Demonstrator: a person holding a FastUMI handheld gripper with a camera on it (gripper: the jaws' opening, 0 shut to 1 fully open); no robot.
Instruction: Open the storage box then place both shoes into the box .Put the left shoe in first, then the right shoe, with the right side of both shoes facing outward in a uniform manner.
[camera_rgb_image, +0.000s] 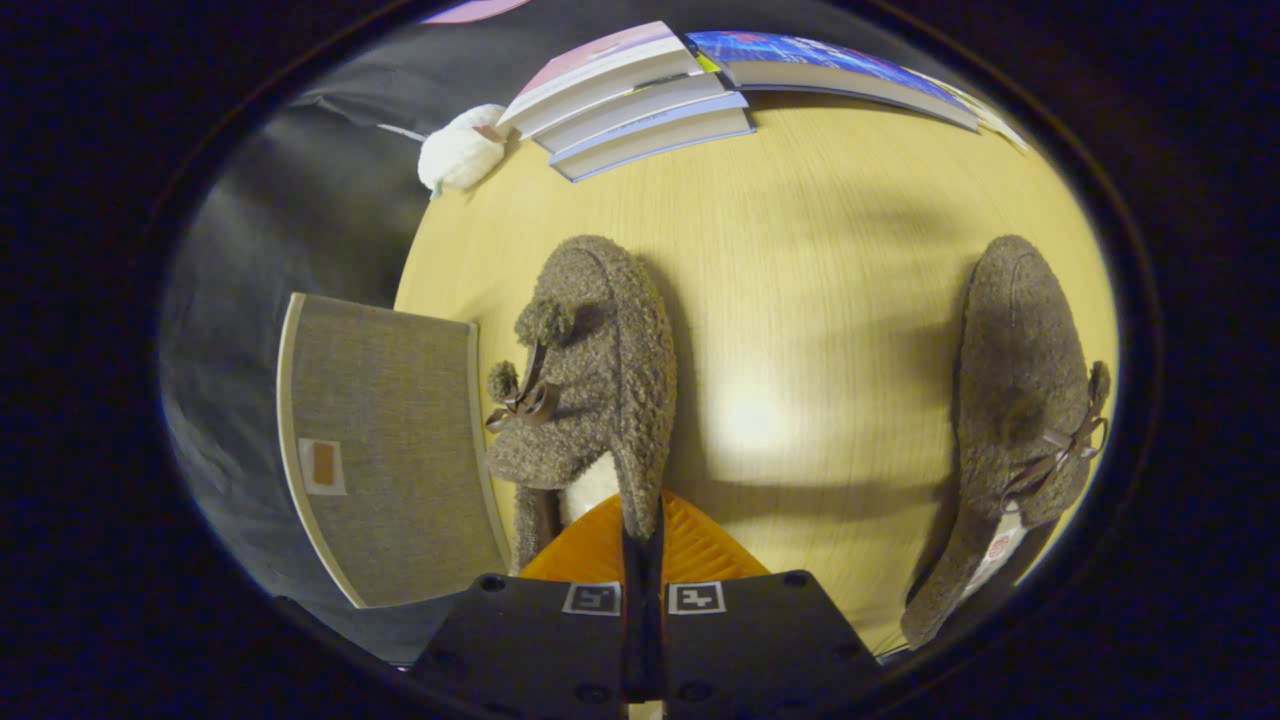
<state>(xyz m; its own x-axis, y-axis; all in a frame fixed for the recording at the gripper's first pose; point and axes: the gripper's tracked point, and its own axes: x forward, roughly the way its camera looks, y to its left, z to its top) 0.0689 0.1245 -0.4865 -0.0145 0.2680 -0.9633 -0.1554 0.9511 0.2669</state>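
Note:
My gripper (641, 520) is shut on the heel-side wall of a fuzzy brown shoe (590, 370), both fingers pressing its edge. That shoe has pom-poms and a brown bow and points away from me, hanging above the wooden table (800, 300). A second fuzzy brown shoe (1020, 400) with a bow and a tag lies on the table well to the right of the fingers. The grey fabric storage box (390, 450), seen with a flat panel and a small label patch, sits just left of the held shoe, off the table's left edge.
Several stacked books (640, 110) lie fanned at the table's far edge, with more books (840, 70) to their right. A white fluffy object (460, 150) rests beside them at the far left corner. Dark cloth hangs left of the table.

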